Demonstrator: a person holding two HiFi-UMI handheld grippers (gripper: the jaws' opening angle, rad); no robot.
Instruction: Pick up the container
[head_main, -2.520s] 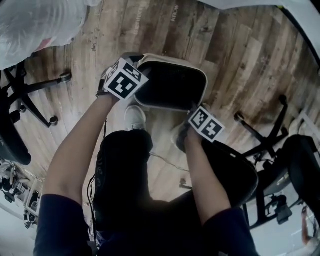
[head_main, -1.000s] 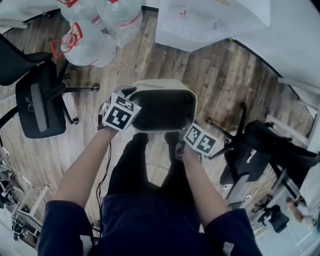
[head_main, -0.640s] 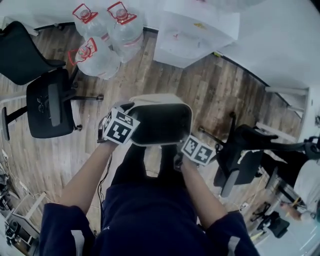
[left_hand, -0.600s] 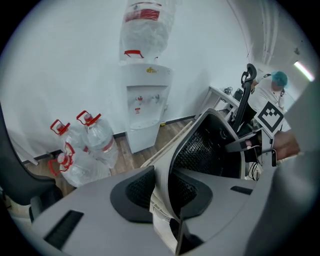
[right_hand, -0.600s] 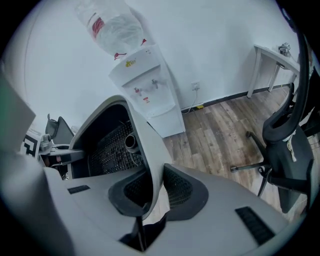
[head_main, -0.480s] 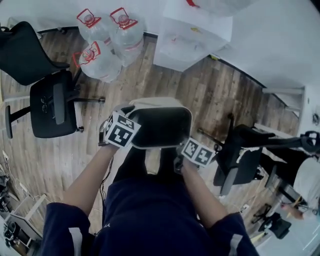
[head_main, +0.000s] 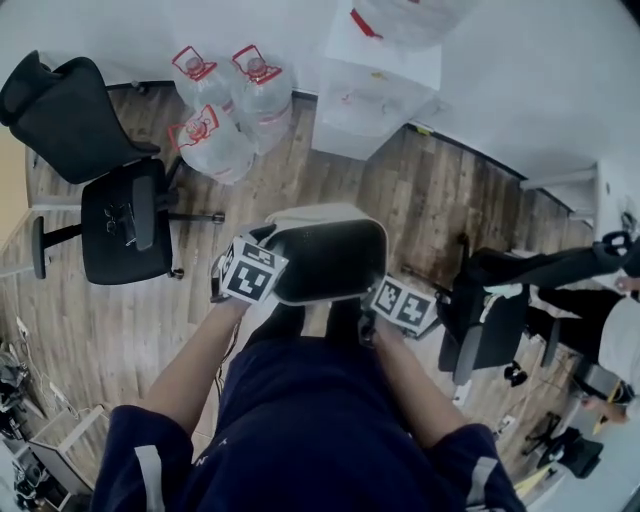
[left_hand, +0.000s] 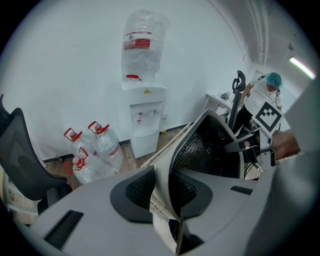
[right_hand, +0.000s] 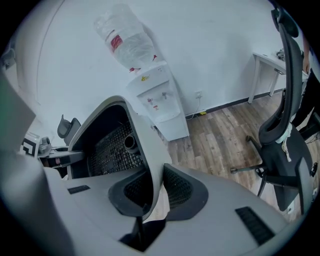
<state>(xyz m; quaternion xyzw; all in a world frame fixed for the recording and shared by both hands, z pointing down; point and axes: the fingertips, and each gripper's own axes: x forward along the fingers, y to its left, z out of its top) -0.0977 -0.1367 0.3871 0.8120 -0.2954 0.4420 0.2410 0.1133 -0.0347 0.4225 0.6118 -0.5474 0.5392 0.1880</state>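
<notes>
Office interior, black swivel chair (head_main: 130, 225) on wood-plank floor (head_main: 420, 190), water dispenser (head_main: 375, 95) against white wall (head_main: 520, 80), spare water jugs (head_main: 215, 145) beside it

No readable text, red labels on water jugs (head_main: 215, 140) too blurred

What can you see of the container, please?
The container is a rounded rectangular bin that looks like plastic: cream outside, dark inside with a grid-patterned lining. Its open top faces up and nothing shows inside it. It is held level in front of the person, with the left gripper and the right gripper each clamped on an opposite side wall at the rim.
</notes>
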